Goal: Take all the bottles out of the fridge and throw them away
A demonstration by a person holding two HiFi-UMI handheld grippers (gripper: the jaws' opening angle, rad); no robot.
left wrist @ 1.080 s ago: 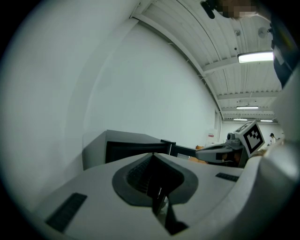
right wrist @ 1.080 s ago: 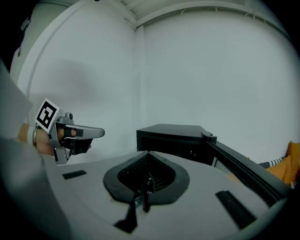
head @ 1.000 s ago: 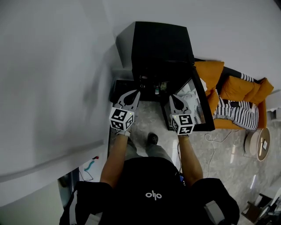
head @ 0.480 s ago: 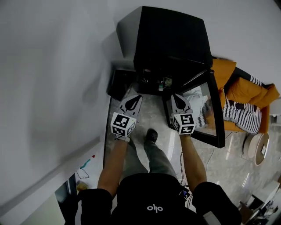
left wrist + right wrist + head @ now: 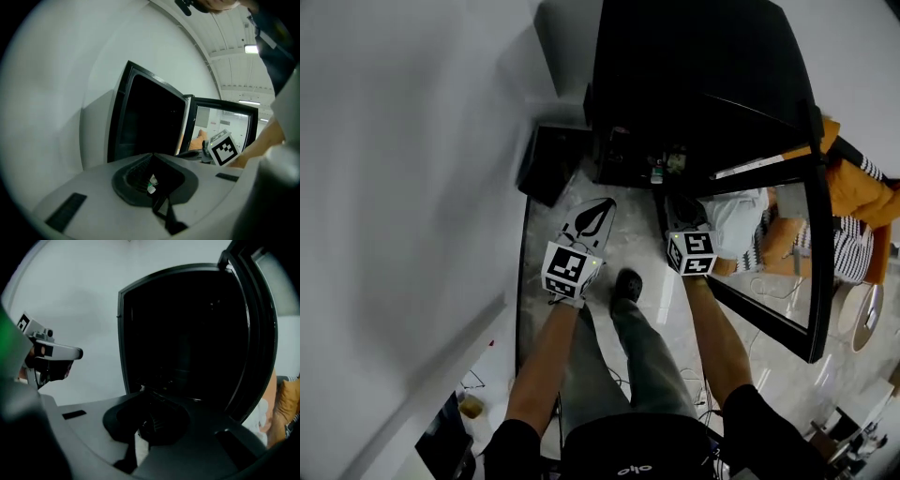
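The left gripper is clenched: in the left gripper view its two grey jaws meet at the tips and hold nothing. In the dark hollow behind the tips there is a small white and green bit; what it is I cannot tell. The right gripper is clenched too, its jaws together in the right gripper view, and it is also empty. Both grippers are held low over the pale marble floor and point toward the small black fridge. The left one is just before the left corner of the fridge's open front, and the right one is beside the lower edge of the black-framed glass door, which stands wide open to the right.

Inside the fridge it is very dark. At the front edge of its lowest level stands a small clear bottle with a green cap, and just beside it, a little deeper, a second small bottle with a yellowish label. Neither gripper touches them. Whether more bottles stand further inside, the pictures do not show.

A low black box sits on the floor at the left side of the fridge, against the white wall. The person's dark shoe is between the two grippers. Behind the door is an orange sofa with striped cushions.
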